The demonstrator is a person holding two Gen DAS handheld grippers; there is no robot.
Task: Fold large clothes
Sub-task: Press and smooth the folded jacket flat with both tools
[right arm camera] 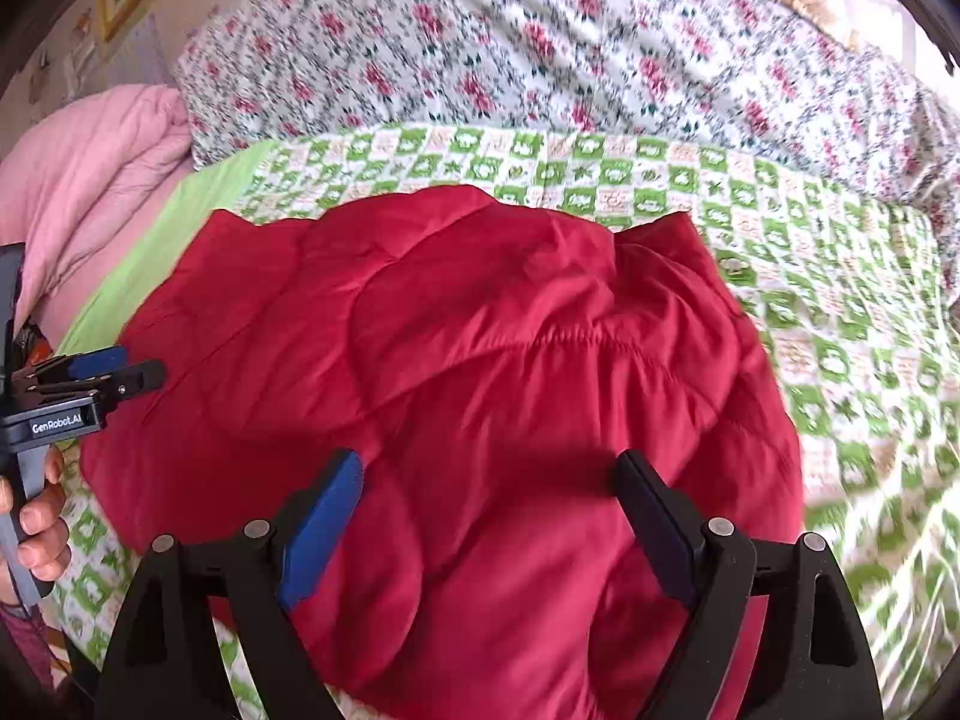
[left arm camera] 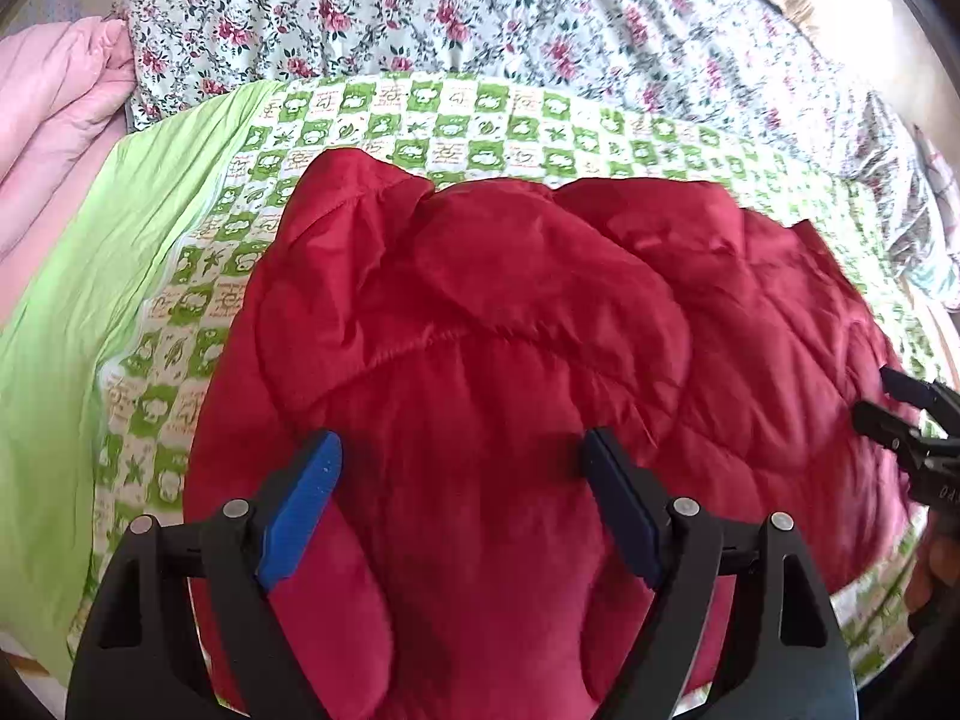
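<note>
A red padded jacket (left arm camera: 510, 312) (right arm camera: 480, 330) lies bunched and partly folded on a green chequered blanket (left arm camera: 456, 114) (right arm camera: 840, 300). In the left wrist view my left gripper (left arm camera: 462, 444) hovers over the jacket's near part with its jaws wide apart and nothing pinched between the blue pads. My right gripper (right arm camera: 489, 462) stands open in the same way over the jacket's near right part. Each gripper also shows at the edge of the other view: the right gripper (left arm camera: 876, 396) by the jacket's right side, the left gripper (right arm camera: 144, 366) by its left side.
A floral sheet (left arm camera: 480, 12) (right arm camera: 540, 48) covers the bed beyond the blanket. A pink quilt (left arm camera: 54, 108) (right arm camera: 90, 180) is heaped at the left, beside a plain green strip (left arm camera: 90, 276). A person's hand (right arm camera: 36, 516) holds the left gripper's handle.
</note>
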